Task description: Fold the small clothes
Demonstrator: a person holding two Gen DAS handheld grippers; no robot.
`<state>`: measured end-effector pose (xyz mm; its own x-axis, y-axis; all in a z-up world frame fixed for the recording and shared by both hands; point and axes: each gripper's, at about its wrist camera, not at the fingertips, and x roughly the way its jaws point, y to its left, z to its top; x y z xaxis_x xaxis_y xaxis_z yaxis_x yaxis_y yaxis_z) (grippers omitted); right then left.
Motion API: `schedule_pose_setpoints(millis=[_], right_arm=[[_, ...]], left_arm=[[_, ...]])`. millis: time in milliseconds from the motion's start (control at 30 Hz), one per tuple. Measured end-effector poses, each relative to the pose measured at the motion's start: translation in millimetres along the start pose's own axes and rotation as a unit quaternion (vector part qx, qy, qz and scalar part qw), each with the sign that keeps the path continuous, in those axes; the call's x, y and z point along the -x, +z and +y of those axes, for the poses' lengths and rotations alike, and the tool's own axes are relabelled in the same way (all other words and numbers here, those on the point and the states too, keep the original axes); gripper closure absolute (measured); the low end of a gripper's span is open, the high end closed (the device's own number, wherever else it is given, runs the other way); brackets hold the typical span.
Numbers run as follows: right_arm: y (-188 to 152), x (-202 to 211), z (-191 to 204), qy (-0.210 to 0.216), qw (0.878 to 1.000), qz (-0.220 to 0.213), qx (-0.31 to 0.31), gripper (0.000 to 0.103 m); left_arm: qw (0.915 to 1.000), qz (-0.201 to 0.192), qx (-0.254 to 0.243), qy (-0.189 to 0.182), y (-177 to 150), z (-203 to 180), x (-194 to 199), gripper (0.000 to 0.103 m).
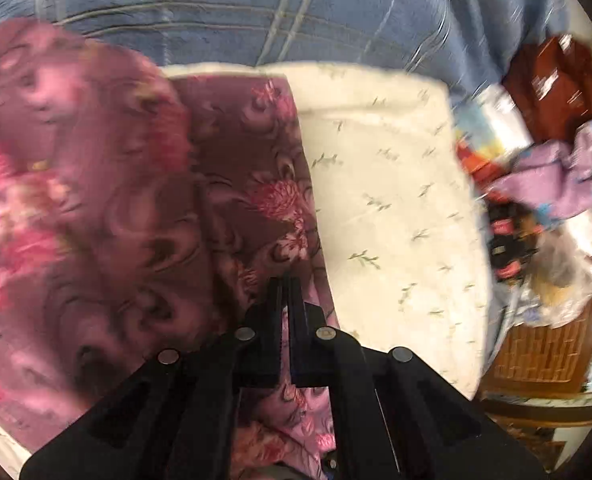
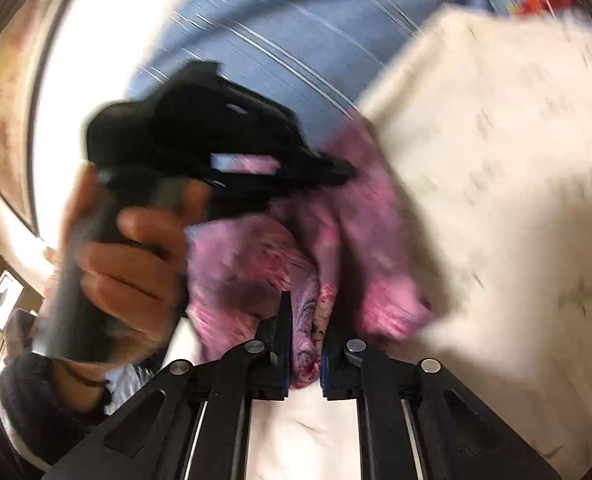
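Floral garment [image 1: 128,208], pink and maroon, hangs pinched in both claws above the cream sprigged cloth [image 1: 395,200] on the bed: my left claw [image 1: 284,280] is closed on one edge, my right claw [image 2: 301,304] grips a bunched fold. I judge I'm mid-fold; next, lay it flat with edges matched

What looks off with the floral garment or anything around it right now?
Nothing looks damaged or spilled. The pink floral garment is bunched, not flat, pinched by both the left tongs and right tongs above the cream sheet. A loose heap of other clothes sits at the bed's far edge. Motion blur hides finer detail.
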<state>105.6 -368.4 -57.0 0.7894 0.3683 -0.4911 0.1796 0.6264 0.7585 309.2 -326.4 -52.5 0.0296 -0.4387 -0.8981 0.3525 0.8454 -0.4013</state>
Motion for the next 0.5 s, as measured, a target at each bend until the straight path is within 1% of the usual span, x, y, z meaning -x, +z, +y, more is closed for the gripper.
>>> schedule_pose_setpoints(millis=[33,67,100,133,167,200,233,267,300,333,400,433,500], right_arm=[[0,3,-4,0.008,1.000,0.004,-0.006,0.090],[2,12,-4,0.007,1.000,-0.002,-0.004,0.086],[5,21,-2,-0.002,1.000,-0.012,0.005,0.079],[14,34,0,-0.009,0.999,-0.034,0.016,0.075],[21,43,1,-0.011,0.999,-0.049,0.020,0.072],[31,49,2,-0.011,0.998,-0.063,0.024,0.066],[47,51,4,-0.006,0.997,-0.065,0.031,0.058],[60,45,7,-0.005,0.998,-0.057,0.035,0.054],[73,34,9,-0.003,0.998,-0.042,0.040,0.048],[92,14,13,0.000,0.999,-0.017,0.040,0.048],[111,-21,16,0.009,0.999,0.022,0.035,0.045],[119,-41,17,0.009,0.999,0.041,0.025,0.044],[129,-73,19,0.022,0.998,0.063,0.014,0.044]], left_arm=[[0.9997,-0.023,0.003,-0.011,-4,8,19,0.100],[0.9990,-0.040,0.005,-0.017,-7,15,34,0.097],[0.9967,-0.076,0.007,-0.027,-12,31,63,0.086],[0.9949,-0.097,0.011,-0.025,-17,43,80,0.061],[0.9913,-0.129,0.024,-0.005,-23,63,101,0.048],[0.9882,-0.149,0.032,0.013,-24,78,114,0.035],[0.9828,-0.173,0.043,0.045,-29,97,128,0.034],[0.9813,-0.174,0.055,0.061,-31,117,133,0.035],[0.9818,-0.168,0.065,0.059,-31,130,135,0.035],[0.9828,-0.156,0.087,0.048,-33,149,133,0.035],[0.9820,-0.136,0.127,0.031,-37,178,124,0.035],[0.9817,-0.131,0.137,0.021,-38,186,120,0.035],[0.9811,-0.124,0.149,-0.002,-41,202,114,0.035]])
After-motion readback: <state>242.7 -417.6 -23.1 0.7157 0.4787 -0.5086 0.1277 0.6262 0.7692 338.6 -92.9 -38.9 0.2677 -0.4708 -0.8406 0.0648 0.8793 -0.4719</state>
